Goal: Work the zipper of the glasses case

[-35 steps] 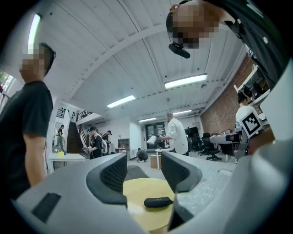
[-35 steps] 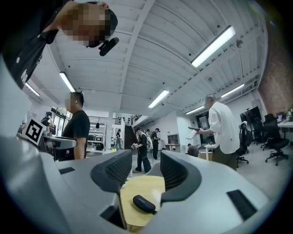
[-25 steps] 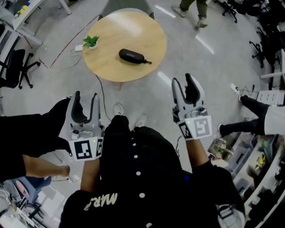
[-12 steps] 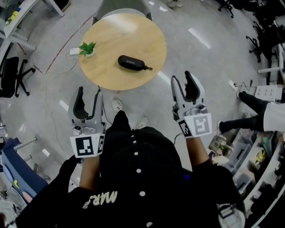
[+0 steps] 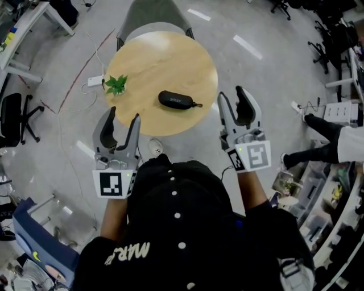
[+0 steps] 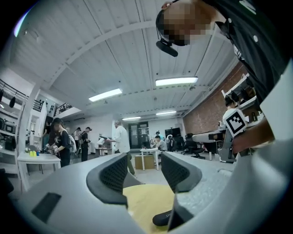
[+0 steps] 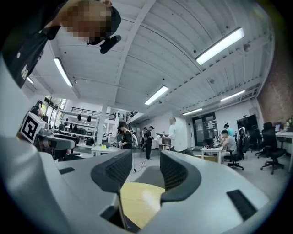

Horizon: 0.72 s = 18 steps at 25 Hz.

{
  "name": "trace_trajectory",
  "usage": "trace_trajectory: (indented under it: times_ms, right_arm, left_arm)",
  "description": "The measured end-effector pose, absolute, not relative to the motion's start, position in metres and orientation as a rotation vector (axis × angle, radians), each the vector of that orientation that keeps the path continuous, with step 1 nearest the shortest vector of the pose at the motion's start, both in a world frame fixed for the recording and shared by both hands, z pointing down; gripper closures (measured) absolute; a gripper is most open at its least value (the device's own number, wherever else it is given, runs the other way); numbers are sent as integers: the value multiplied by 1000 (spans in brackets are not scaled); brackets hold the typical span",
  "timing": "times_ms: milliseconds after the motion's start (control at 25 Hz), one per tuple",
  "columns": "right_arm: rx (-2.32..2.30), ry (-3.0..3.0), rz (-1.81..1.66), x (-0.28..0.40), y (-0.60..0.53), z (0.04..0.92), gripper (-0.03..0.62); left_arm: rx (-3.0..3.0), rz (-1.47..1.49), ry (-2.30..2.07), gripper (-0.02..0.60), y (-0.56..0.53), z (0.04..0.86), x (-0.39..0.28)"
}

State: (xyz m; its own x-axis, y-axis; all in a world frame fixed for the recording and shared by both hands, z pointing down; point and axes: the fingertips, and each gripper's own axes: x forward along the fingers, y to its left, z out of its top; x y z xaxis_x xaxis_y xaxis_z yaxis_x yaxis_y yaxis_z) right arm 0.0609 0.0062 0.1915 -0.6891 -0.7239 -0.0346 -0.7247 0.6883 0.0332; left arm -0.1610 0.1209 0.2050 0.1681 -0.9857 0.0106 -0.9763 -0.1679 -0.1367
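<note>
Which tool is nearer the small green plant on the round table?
Left. The left tool hangs just short of the plant; the right tool is beyond the glasses case.

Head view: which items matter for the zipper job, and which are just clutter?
Job: glasses case; left gripper and right gripper, both open and empty.
Lying about: small plant; white power strip; grey chair.

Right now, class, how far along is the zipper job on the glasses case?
Done: nothing. The glasses case lies untouched on the round table. In hand: nothing; the left hand-held gripper and right hand-held gripper are open, empty, short of the case. Left: reach it, steady it, do the zipping.
</note>
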Motion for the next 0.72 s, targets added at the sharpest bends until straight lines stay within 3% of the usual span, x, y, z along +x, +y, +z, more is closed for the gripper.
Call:
trace_trajectory:
  times_ms: [360, 720]
  right_arm:
    - [-1398, 2871, 40, 46, -13, 211, 413]
    - [-1409, 2954, -5, 65, -51, 239, 410]
  left_arm:
    - [-2510, -224, 1729, 367, 84, 232, -180]
    - [-2648, -289, 1372, 367, 31, 258, -122]
